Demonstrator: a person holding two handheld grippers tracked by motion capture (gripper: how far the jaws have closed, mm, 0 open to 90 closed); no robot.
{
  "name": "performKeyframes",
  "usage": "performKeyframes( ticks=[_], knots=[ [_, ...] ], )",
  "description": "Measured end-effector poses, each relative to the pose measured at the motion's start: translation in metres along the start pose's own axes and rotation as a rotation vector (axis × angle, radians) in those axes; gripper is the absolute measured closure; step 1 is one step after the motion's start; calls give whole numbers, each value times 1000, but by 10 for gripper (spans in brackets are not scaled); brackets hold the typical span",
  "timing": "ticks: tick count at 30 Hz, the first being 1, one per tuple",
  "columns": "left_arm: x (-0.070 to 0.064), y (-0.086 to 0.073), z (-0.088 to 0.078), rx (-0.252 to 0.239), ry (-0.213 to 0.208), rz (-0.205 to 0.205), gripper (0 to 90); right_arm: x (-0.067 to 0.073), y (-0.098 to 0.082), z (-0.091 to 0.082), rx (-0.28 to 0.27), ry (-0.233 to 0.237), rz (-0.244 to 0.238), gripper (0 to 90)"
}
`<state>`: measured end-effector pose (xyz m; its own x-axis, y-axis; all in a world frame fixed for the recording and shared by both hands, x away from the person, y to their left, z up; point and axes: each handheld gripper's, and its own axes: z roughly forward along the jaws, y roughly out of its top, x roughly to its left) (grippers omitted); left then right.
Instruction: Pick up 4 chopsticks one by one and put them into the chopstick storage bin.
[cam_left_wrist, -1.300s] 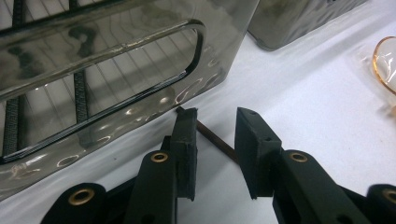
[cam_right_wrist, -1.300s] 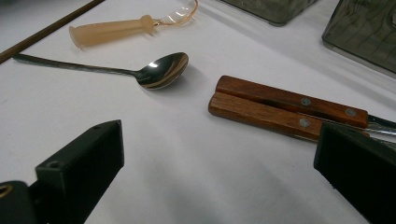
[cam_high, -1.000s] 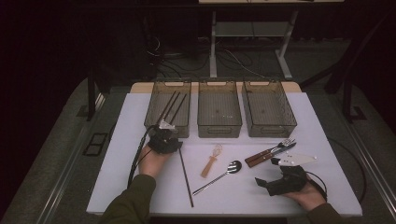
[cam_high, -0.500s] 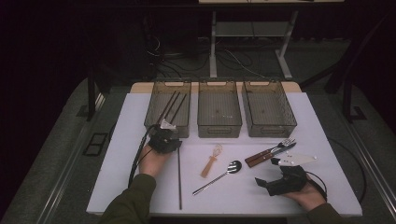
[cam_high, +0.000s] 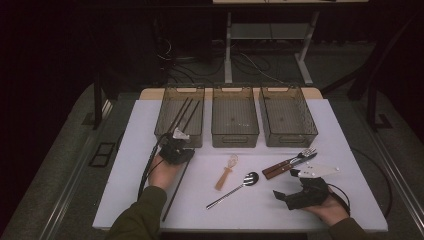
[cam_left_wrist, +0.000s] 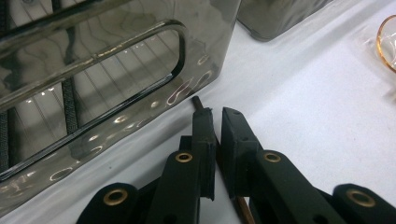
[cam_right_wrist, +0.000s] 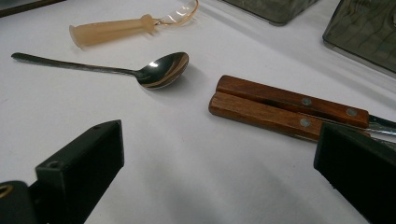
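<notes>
A: What changed since a moment ago?

B: The long black stick (cam_high: 176, 189) in your left tongs (cam_high: 176, 149) has swung. Before, its near end pointed right, then straight at you. Now it leans a bit to the left, and its far tip sits just in front of the left bin (cam_high: 181, 116).

A: Are those tongs shut?

B: Yes, they are pressed together and pinching the stick near its far tip. In the left gripper view the tip pokes out past them, close to the bin wall.

A: And your right tongs (cam_high: 289, 196)?

B: Spread wide, resting on the white desk (cam_high: 350, 150) at the near right, same as before. The spoon (cam_right_wrist: 164, 70) and two wood-handled pieces (cam_right_wrist: 289, 108) lie just beyond them.

A: What is in the bins?

B: The left bin has a few black sticks. The middle bin (cam_high: 235, 116) and right bin (cam_high: 287, 116) look bare.
</notes>
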<state>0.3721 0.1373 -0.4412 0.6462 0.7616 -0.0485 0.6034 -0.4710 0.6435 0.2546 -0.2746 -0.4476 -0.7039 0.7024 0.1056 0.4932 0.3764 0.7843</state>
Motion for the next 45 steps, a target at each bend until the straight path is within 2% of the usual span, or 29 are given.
performKeyframes(
  ticks=[5, 7, 12, 17, 21, 26, 30, 31, 33, 37, 42, 44, 45],
  knots=[
    [-1, 0, 0, 5, -1, 22, 850, 0, 0, 0, 0, 1, -1, 14],
    [-2, 0, 1, 2, -13, 28, 853, 0, 0, 0, 0, 1, 0, 14],
    [-9, 3, 3, 7, -49, 83, 857, 0, 0, 0, 0, 1, -1, 14],
    [-15, 4, 5, 3, -68, 109, 857, 0, 0, 0, -1, 1, 0, 14],
    [-14, 3, 4, 1, -77, 96, 840, 0, 0, 0, -1, 1, -1, 14],
    [-16, 2, -7, -33, -95, 83, 685, 0, 0, -1, -1, 2, 0, 14],
    [-18, -7, -22, -43, -109, 83, 630, 0, 0, -1, -4, 1, 1, 14],
    [-18, -10, -26, -40, -106, 87, 626, 0, 0, -2, -5, 1, 1, 14],
    [-17, -17, -36, -60, -102, 61, 622, 0, 0, -2, -7, 0, 1, 14],
    [-16, -31, -52, -77, -97, 43, 644, 0, 0, -2, -7, 0, -1, 14],
    [-16, -50, -66, -66, -84, 31, 679, 0, 0, -2, -6, 2, -3, 14],
    [-18, -57, -69, -67, -69, 7, 690, 0, 0, -2, -7, 1, -2, 14],
    [-17, -60, -72, -57, -64, 12, 700, 0, 0, -2, -6, 0, -3, 14]
  ],
)
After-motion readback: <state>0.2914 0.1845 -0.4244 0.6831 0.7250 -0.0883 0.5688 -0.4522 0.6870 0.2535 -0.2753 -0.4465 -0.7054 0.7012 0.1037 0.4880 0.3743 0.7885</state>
